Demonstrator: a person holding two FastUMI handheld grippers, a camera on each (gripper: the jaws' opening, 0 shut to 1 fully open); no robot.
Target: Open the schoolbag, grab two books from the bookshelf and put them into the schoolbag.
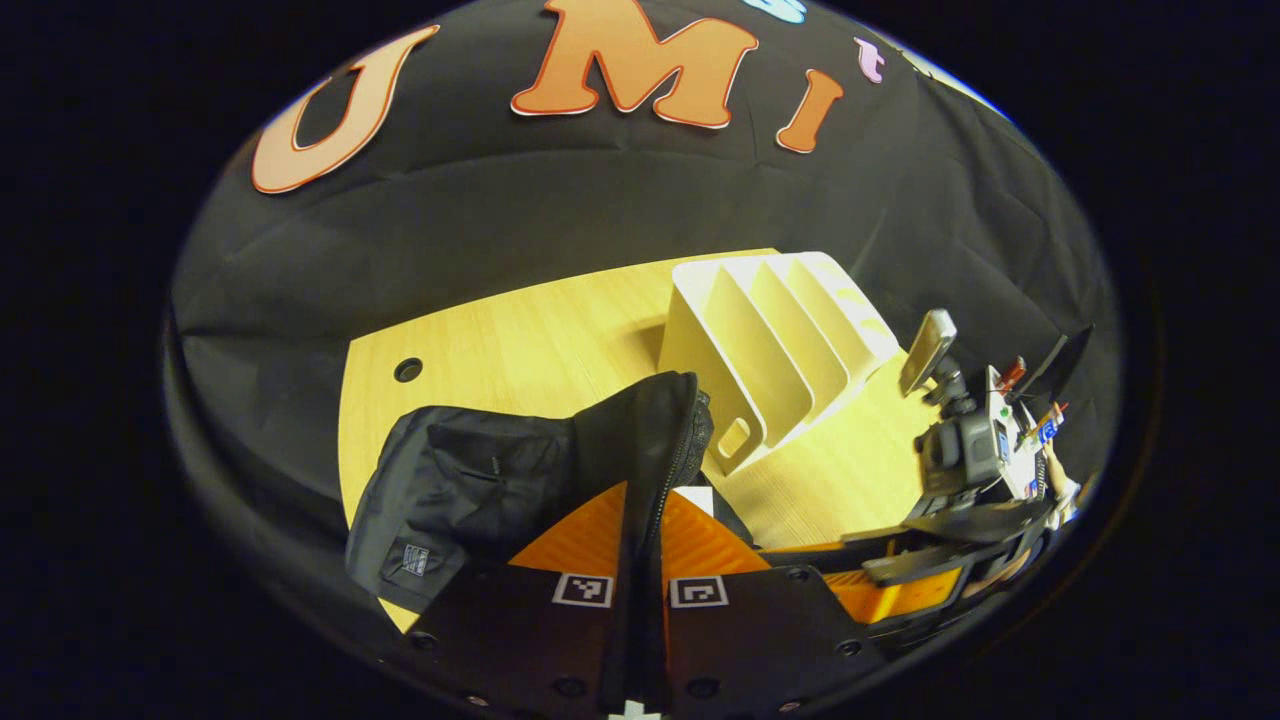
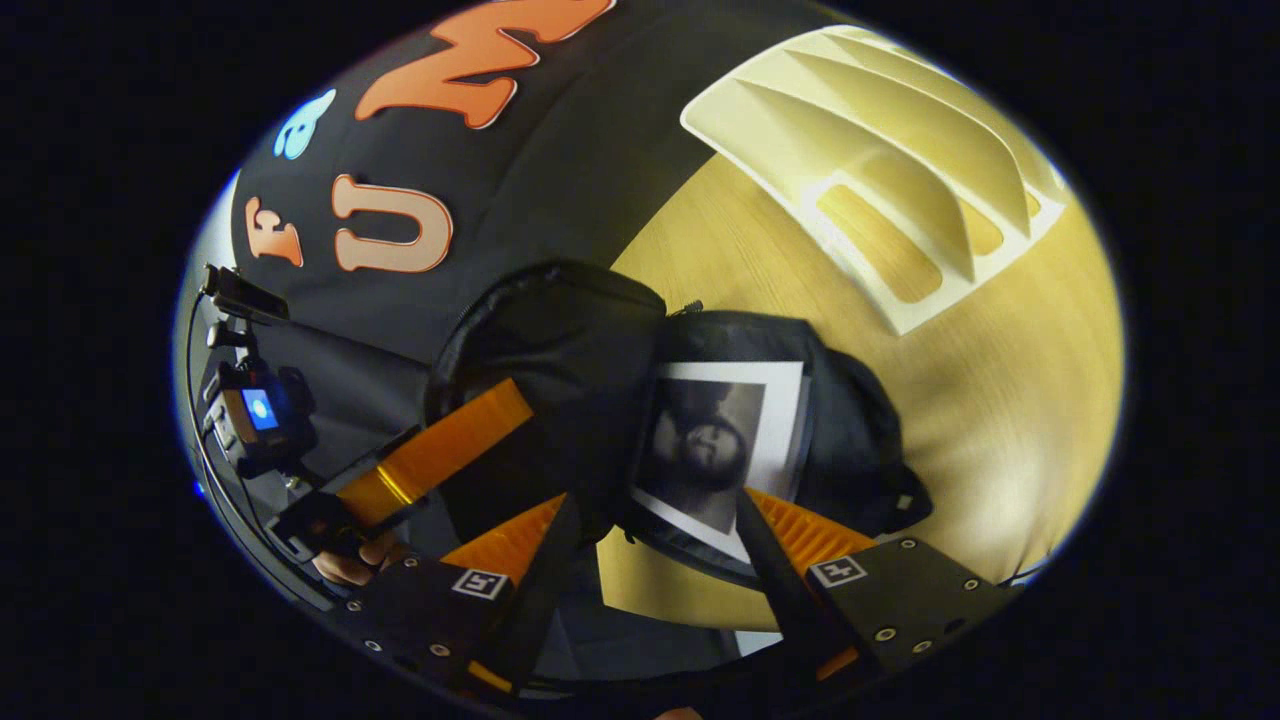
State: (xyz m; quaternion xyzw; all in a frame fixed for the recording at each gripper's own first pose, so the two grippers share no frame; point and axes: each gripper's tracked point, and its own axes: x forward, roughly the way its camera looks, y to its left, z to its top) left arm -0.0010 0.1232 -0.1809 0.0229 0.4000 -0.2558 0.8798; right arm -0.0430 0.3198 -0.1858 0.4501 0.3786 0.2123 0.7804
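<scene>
Item 1: black fabric schoolbag (image 1: 470, 480), lower centre-left of the left gripper view, resting on the light wooden desk (image 1: 520, 340). Its zippered flap edge stood upright in the lower centre, pinched between the two fingers of the left tool (image 1: 640, 560), which were drawn narrow and pressed on the flap from both sides.

Item 2: same schoolbag (image 2: 560, 350) in the right gripper view, centre of frame, mouth open. A white-bordered book with a dark monochrome cover picture (image 2: 720, 440) lay inside the opening, tilted, its lower edge near the bottom centre of the frame.

Item 3: right tool (image 2: 650, 545), bottom centre of the right gripper view, fingers spread wide, one at either side of the book's lower edge; whether either touched the book could not be told.

Item 4: cream plastic slotted bookshelf (image 1: 780, 340), centre right of the left gripper view, just beside the schoolbag on the desk; slots visibly bare. Also seen at the upper right of the right gripper view (image 2: 900, 150).

Item 5: left tool (image 2: 440, 455) seen again at the lower left of the right gripper view, against the schoolbag's flap.
</scene>
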